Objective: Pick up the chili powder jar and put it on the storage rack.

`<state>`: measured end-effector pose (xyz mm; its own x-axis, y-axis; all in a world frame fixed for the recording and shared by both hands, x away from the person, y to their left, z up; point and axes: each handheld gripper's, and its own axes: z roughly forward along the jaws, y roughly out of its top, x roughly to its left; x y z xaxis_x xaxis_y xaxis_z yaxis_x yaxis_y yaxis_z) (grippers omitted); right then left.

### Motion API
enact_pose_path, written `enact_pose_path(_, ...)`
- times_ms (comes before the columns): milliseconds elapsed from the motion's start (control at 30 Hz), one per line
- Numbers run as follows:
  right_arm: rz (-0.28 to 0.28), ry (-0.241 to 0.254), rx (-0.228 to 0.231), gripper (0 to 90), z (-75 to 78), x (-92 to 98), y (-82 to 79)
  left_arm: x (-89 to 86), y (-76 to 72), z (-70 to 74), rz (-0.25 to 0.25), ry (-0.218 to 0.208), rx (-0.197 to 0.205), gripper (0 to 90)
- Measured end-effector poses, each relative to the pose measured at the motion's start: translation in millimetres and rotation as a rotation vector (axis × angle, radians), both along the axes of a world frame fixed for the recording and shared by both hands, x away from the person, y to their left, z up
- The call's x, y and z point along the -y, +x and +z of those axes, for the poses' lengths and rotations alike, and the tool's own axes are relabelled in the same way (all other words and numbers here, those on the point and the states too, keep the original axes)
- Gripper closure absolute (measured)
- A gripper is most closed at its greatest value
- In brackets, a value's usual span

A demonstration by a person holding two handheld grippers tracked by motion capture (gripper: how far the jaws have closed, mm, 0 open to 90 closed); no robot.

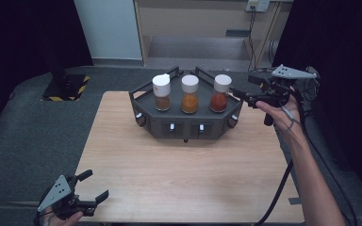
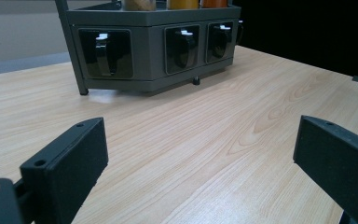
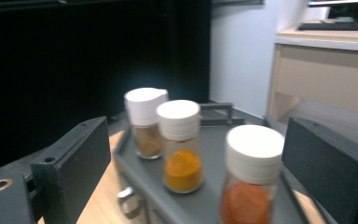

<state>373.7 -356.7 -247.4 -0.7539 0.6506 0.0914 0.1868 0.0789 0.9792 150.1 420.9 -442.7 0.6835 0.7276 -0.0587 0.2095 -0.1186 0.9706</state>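
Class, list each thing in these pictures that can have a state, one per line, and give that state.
Brown spice jar: upright on the rack, white cap on.
Orange spice jar: upright, capped.
Red spice jar: upright, capped, nearest the right tool.
Rack: standing on the table.
Left tool: open, empty.
Right tool: open, empty, beside the rack.

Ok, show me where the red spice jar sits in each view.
High view: red jar, rightmost on the grey rack, near the right tool.
Left gripper view: its base at the top edge, right of the orange jar.
Right gripper view: nearest, bottom centre.
Shared landmark: the rack.
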Motion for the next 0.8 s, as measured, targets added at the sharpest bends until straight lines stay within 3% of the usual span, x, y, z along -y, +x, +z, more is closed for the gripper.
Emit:
enact_pose_path(100, 0.017, -0.024, 0.013, 7.9, -1.5, 0.0, -8.0, -0.5, -0.2, -0.5, 0.002, -0.006, 0.0, 1.7)
enact_pose_path(167, 0.045, -0.008, 0.021, 7.7, -5.3, 2.5, -12.9, -0.6, -0.4, -0.7, 0.003, -0.007, 0.001, 1.7)
enact_pose_path(433, 0.106, -0.018, 0.051, 6.8, -16.5, 8.6, -44.7, -1.3, -0.7, -1.2, 0.005, -0.017, 0.002, 1.7)
enact_pose_path(800, 0.102, -0.007, 0.101, 3.4, -47.4, 27.9, -98.3, -1.8, -2.8, -2.4, 0.013, -0.031, 0.011, 1.6)
